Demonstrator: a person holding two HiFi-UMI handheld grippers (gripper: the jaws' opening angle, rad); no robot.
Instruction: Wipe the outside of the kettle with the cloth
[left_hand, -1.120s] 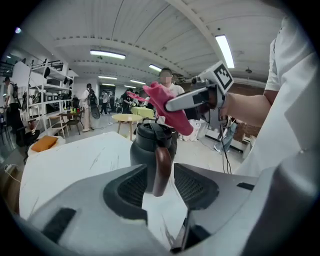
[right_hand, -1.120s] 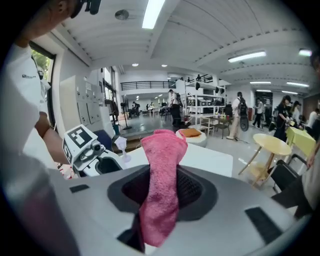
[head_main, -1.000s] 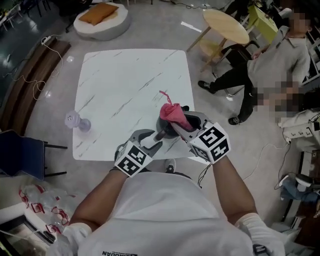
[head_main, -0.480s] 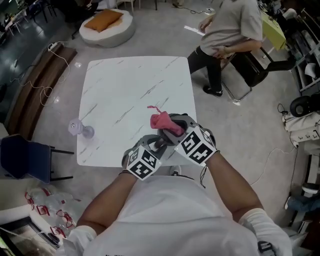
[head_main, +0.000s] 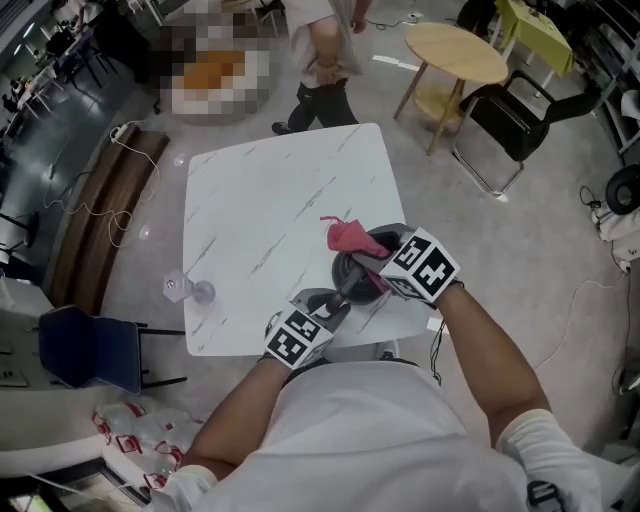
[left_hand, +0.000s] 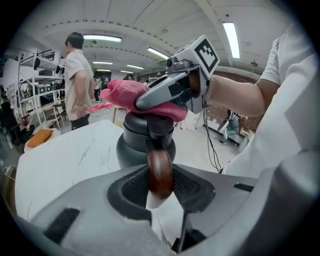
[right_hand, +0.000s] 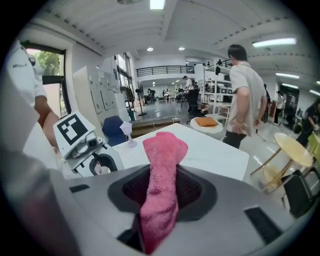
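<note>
Head view: the kettle (head_main: 352, 272) stands on the white marble table (head_main: 260, 190), near its near right edge. The left gripper (head_main: 336, 300) reaches it from the near side, and the right gripper (head_main: 376, 252) comes in from the right with the pink cloth (head_main: 346, 236).

The left gripper view alone shows the grip. The kettle's brown handle (left_hand: 159, 172) stands upright between the pads, which meet it on both sides. These jaws have just been closing. The same view shows the cloth lying over the kettle's lid, beneath the right gripper's jaws.

The right gripper view alone shows the cloth clamped between its jaws, the free end standing up past the tips. The kettle body is not seen there. The left gripper's marker cube and a small lilac goblet (right_hand: 126, 131) appear beyond.

Against the earlier frames, the left gripper, wide open a second ago, now grips the handle. A standing person (head_main: 325, 45), at the table's far right corner half a second ago, is now at the middle of its far edge.
</note>
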